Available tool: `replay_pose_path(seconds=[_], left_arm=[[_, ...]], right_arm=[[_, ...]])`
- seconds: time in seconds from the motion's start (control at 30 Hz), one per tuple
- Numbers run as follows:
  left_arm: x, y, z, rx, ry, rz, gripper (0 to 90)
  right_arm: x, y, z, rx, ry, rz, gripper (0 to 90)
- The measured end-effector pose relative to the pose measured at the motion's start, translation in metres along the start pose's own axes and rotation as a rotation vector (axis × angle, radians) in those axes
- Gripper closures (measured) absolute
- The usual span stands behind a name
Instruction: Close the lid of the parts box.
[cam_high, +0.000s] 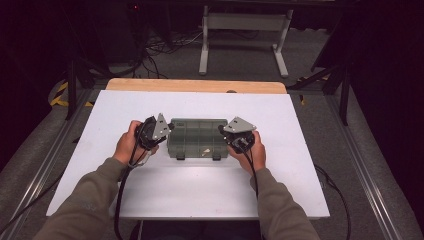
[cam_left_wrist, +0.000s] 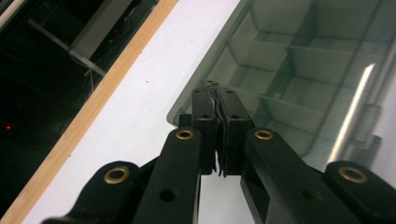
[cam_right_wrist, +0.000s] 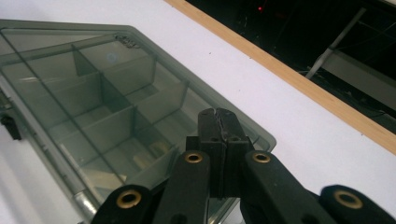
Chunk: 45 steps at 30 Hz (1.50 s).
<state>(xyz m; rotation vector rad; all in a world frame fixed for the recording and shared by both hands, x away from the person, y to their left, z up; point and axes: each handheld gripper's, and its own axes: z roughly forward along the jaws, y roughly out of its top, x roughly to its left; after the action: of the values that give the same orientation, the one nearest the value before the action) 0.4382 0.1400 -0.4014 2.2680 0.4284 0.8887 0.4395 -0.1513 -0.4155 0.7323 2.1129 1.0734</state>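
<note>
Centrally, the white table (cam_high: 190, 185) is taking up most of the high view, with a strip of bare wood (cam_high: 195, 85) along its far edge toward the top of the frame. Sitting at the middle of the frame is the smoky translucent compartment box (cam_high: 196, 137) — lid closed, its two latches facing the person at the bottom, the inner dividers showing through the plastic.

Flanking it are the two hands, sleeved forearms coming in from the bottom corners. The left gripper (cam_high: 169, 126) is pressing in at the box's left end and the right gripper (cam_high: 222, 129) at its right end, so the box is probably being squared up or steadied from both sides rather than lifted.

Neither is holding anything. In the left gripper view the jaws are standing fully together, tips resting over the box's corner (cam_left_wrist: 187, 105); in the right gripper view the jaws are likewise pinched shut with nothing between them, poised over the lid's near corner (cam_right_wrist: 254, 135) — closed tips likely serving as blunt pushers.
</note>
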Motion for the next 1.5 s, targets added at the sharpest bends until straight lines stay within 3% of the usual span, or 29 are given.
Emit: replay_pose_path(seconds=[0.53, 0.93, 1.2, 1.5], left_arm=[[-0.021, -0.003, -0.01, -0.009, -0.023, 0.023, 87.0], [-0.037, -0.009, -0.007, -0.026, -0.048, 0.027, 87.0], [-0.043, -0.016, -0.004, -0.02, -0.064, 0.005, 86.9], [-0.045, -0.019, -0.003, -0.046, -0.066, -0.034, 87.8]], right_arm=[[0.007, -0.01, -0.005, 0.004, 0.039, 0.003, 90.0], [0.014, -0.019, -0.008, 0.019, 0.054, -0.008, 90.0], [0.013, -0.024, -0.008, 0.014, 0.067, 0.007, 90.0], [0.013, -0.028, -0.01, -0.01, 0.079, 0.027, 90.0]])
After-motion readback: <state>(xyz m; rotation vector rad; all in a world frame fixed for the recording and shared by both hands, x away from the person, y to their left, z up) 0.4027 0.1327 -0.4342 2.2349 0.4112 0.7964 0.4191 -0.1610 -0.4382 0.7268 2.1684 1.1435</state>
